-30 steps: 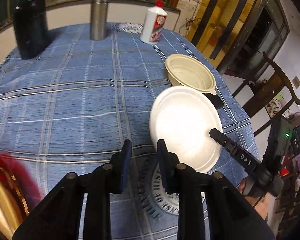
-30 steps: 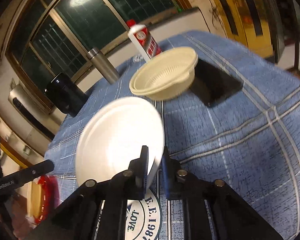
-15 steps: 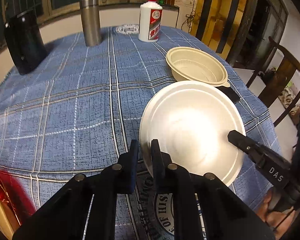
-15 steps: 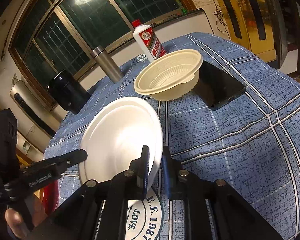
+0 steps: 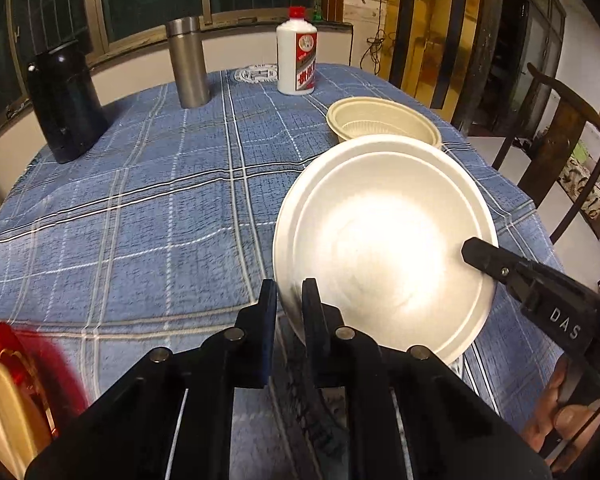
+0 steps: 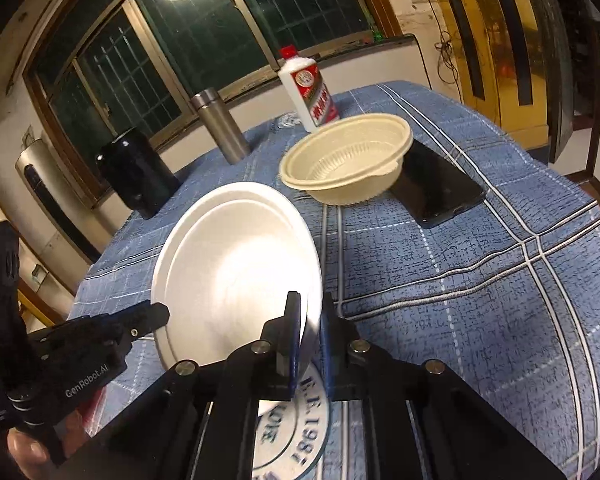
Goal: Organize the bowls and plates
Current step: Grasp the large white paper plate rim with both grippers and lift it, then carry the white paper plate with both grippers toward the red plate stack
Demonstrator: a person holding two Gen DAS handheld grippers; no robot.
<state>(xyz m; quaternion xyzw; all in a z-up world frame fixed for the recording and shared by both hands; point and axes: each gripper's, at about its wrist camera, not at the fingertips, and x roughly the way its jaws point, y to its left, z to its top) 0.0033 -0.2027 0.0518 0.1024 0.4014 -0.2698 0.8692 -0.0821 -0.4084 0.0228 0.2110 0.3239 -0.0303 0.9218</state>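
A white plate [image 5: 384,244] is held tilted above the blue checked tablecloth [image 5: 148,200]. My left gripper [image 5: 290,304] is shut on its near left rim. My right gripper [image 6: 310,316] is shut on the opposite rim; the plate also shows in the right wrist view [image 6: 236,272]. The right gripper's finger shows at the plate's right rim in the left wrist view [image 5: 500,264]. A cream plastic bowl [image 5: 382,122] sits upright on the cloth beyond the plate, also in the right wrist view [image 6: 346,160].
A white liquor bottle [image 5: 297,58], a steel flask [image 5: 188,62] and a black jug [image 5: 66,100] stand at the far side. A black phone [image 6: 436,184] lies beside the bowl. A round printed mark [image 6: 296,416] lies under the plate. A red-rimmed dish [image 5: 8,392] is at near left. A wooden chair [image 5: 556,136] stands right.
The left gripper moved in and closed on the plate's rim. The plate, held by the right gripper, has lifted and tilted up from the cloth.
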